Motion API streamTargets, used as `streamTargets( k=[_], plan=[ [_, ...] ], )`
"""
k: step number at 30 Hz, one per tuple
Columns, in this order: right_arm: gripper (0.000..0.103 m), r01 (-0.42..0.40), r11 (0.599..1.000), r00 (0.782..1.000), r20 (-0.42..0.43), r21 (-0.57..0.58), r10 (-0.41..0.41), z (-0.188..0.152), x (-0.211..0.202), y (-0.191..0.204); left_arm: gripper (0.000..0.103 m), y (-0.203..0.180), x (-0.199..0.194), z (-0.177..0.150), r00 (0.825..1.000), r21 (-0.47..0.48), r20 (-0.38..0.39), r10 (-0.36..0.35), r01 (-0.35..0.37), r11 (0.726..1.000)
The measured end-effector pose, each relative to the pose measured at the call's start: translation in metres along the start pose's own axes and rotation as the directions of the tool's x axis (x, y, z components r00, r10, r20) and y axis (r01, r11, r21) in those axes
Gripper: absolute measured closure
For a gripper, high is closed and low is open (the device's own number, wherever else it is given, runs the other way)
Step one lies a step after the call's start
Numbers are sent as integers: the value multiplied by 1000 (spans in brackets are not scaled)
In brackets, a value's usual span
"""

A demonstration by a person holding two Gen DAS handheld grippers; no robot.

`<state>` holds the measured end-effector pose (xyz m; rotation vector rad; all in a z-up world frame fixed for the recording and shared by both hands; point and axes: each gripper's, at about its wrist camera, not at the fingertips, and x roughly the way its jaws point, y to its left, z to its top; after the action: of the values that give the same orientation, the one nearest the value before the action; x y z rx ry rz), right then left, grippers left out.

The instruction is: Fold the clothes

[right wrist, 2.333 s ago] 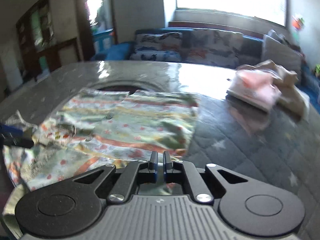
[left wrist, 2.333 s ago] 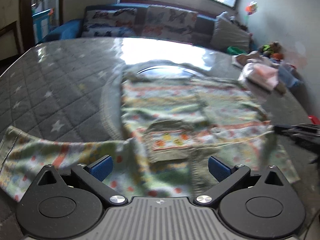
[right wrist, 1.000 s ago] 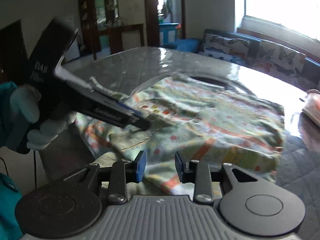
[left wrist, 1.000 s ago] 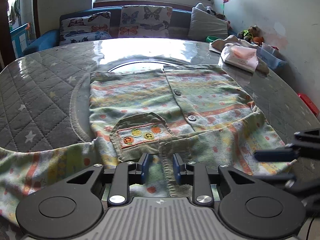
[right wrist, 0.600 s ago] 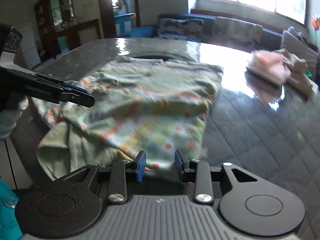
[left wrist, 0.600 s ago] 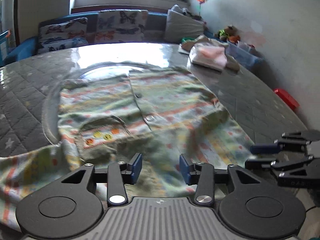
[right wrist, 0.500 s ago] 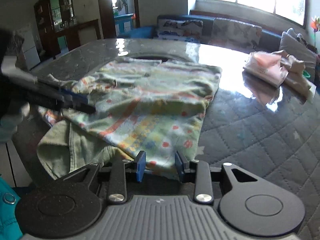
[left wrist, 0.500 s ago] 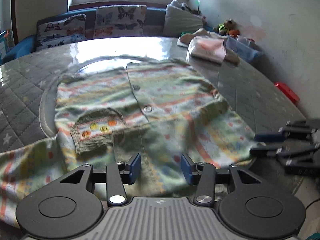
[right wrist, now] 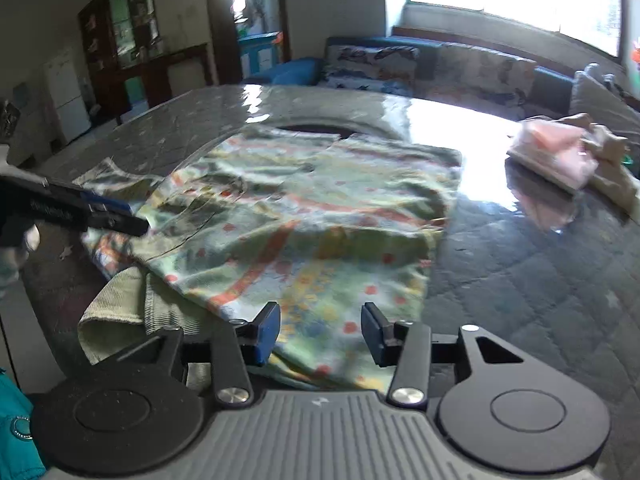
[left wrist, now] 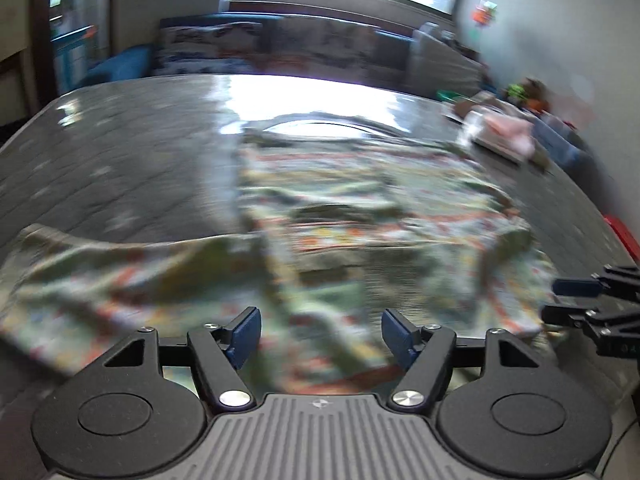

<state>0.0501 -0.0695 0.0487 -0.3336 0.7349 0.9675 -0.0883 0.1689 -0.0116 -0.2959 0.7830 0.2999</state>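
Note:
A green patterned child's shirt (left wrist: 360, 216) with red stripes and dots lies spread on the dark quilted table (left wrist: 120, 152); one sleeve (left wrist: 100, 272) stretches to the left. It also shows in the right wrist view (right wrist: 304, 208), with one side folded over. My left gripper (left wrist: 321, 334) is open and empty just above the shirt's near hem. My right gripper (right wrist: 321, 332) is open and empty over the shirt's near edge. Each gripper shows in the other's view: the right one (left wrist: 592, 304), the left one (right wrist: 88, 208). The left wrist view is motion-blurred.
A pile of folded pink and cream clothes (right wrist: 560, 152) lies at the table's far right, also in the left wrist view (left wrist: 504, 136). A sofa with patterned cushions (right wrist: 400, 64) stands behind the table under a window. A red object (left wrist: 624, 232) sits beyond the right table edge.
Both grippers have opened wider. The left gripper has swung left, so the sleeve is in view. The right gripper has stayed at the shirt's near edge.

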Motion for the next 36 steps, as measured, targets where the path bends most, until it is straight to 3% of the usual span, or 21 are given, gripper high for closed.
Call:
streamTargets(
  k=[6,11,14,17,23,27,32,36],
  plan=[
    [58,-72,996,996,48,-56,75,25,18,24,30,62,-23,-6,987,-148,28,159,-153,977],
    [55,-118,988,993,-13,-101,118,25,44,41,30,111,-37,-10,956,-260,28,293,-276,925],
    [54,-123,987,992,-6,-101,123,26,42,43,30,138,-43,-10,932,-318,27,362,-335,887],
    [53,-119,988,993,-4,-98,119,26,40,43,30,159,-44,-8,913,-369,18,407,-373,852],
    [53,-110,990,994,-2,-92,110,25,35,41,32,176,-31,-2,898,-392,-8,440,-408,825],
    [51,-104,991,995,-1,-87,104,25,32,40,40,180,-25,-3,897,-409,-13,442,-408,816],
    [48,-98,992,995,11,-84,99,25,29,40,62,181,-23,-3,892,-410,8,453,-410,815],
    [48,-94,992,995,20,-81,96,24,27,39,85,180,-23,-4,904,-420,29,426,-376,826]
  ],
)
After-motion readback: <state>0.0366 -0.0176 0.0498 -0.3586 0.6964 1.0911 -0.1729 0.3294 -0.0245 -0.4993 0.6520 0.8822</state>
